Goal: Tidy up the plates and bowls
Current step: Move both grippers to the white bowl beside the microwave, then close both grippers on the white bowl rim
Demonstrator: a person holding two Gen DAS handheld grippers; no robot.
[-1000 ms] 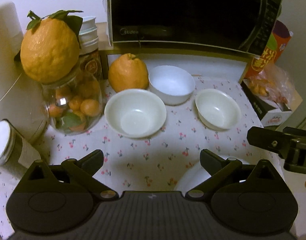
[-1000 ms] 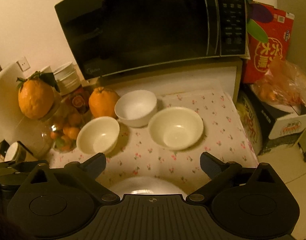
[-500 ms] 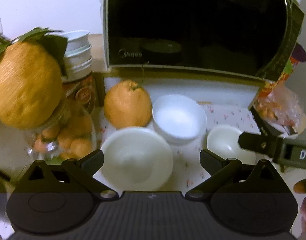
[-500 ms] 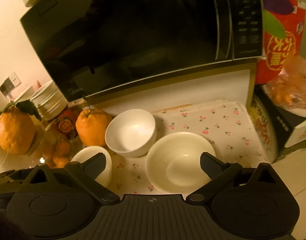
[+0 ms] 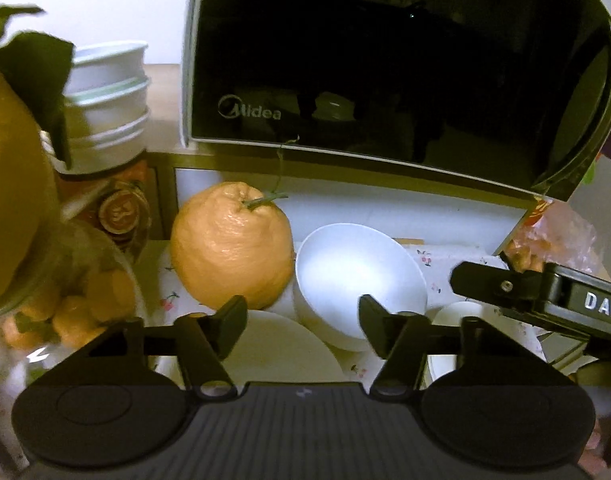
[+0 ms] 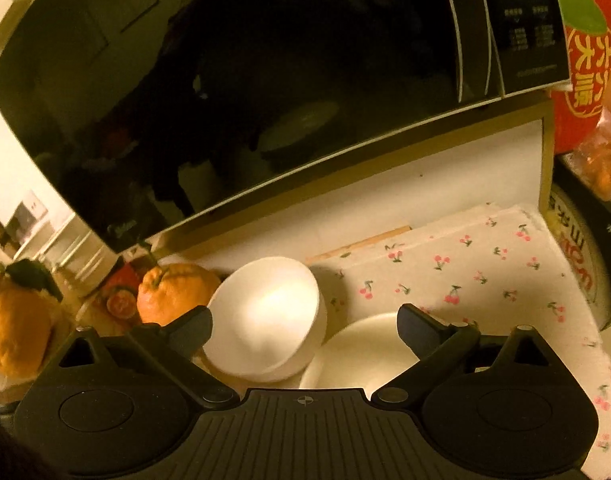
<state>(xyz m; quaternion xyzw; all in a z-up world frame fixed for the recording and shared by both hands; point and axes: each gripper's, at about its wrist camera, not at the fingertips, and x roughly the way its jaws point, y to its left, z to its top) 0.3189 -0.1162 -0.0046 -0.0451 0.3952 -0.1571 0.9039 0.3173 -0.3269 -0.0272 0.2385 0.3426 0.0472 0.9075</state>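
Observation:
Three bowls stand on a cherry-print cloth below the microwave. The deep white bowl is in the middle at the back. A wide cream bowl lies right under my left gripper. Its jaws are closing, about halfway in, with the cream bowl's far rim and the white bowl's left edge showing between them; no pad visibly presses on either. My right gripper is wide open over the white bowl and a second cream bowl. My right gripper's fingers reach in from the right.
A black microwave on a shelf overhangs the back. A large orange citrus touches the white bowl's left side. Further left are a glass jar of small oranges and stacked white bowls. A red box and bagged oranges stand at right.
Both grippers have come forward and down toward the bowls, which now fill the lower views. The left jaws have narrowed from wide open. The right jaws stay wide.

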